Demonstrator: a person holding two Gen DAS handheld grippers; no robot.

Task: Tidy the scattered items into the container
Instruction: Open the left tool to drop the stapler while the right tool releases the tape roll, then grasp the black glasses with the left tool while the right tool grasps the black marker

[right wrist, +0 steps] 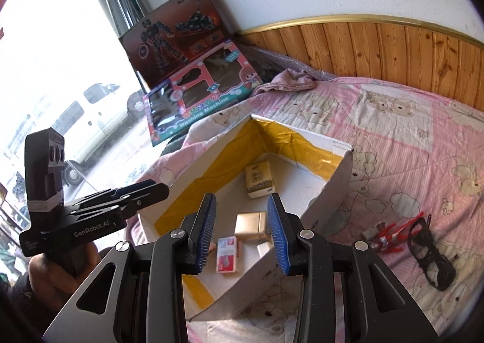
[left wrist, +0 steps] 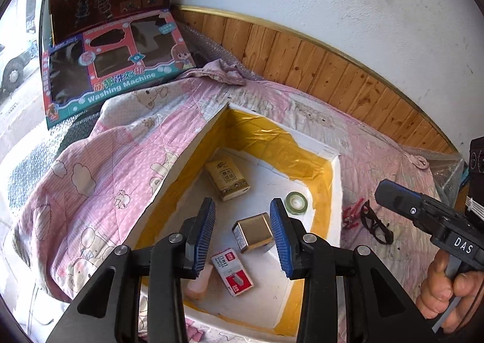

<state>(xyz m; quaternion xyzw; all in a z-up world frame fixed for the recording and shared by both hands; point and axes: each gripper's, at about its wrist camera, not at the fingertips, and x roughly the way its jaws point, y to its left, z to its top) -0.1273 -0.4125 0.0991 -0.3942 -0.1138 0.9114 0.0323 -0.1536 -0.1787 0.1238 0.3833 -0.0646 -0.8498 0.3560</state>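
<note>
- Both grippers, left gripper [left wrist: 243,232] and right gripper [right wrist: 242,229], hover with jaws spread, gripping nothing.
- Inside the white yellow-taped foam box [left wrist: 328,191]: gold metal tin [left wrist: 255,231], half-hidden pink eraser [left wrist: 198,284].
- Out on the pink quilt [right wrist: 393,137]: black plastic glasses [right wrist: 431,255], plus a red toy [right wrist: 390,237] that's too blurry to identify.

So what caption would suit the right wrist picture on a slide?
Open right gripper above a white box holding small packets; black glasses and red toy wait on the pink quilt.

Both grippers are showing black frames, silver pivot screws, ribbed blue pads: left gripper [left wrist: 243,235], right gripper [right wrist: 242,232]. White "DAS", "GenRobot.AI" lettering.
</note>
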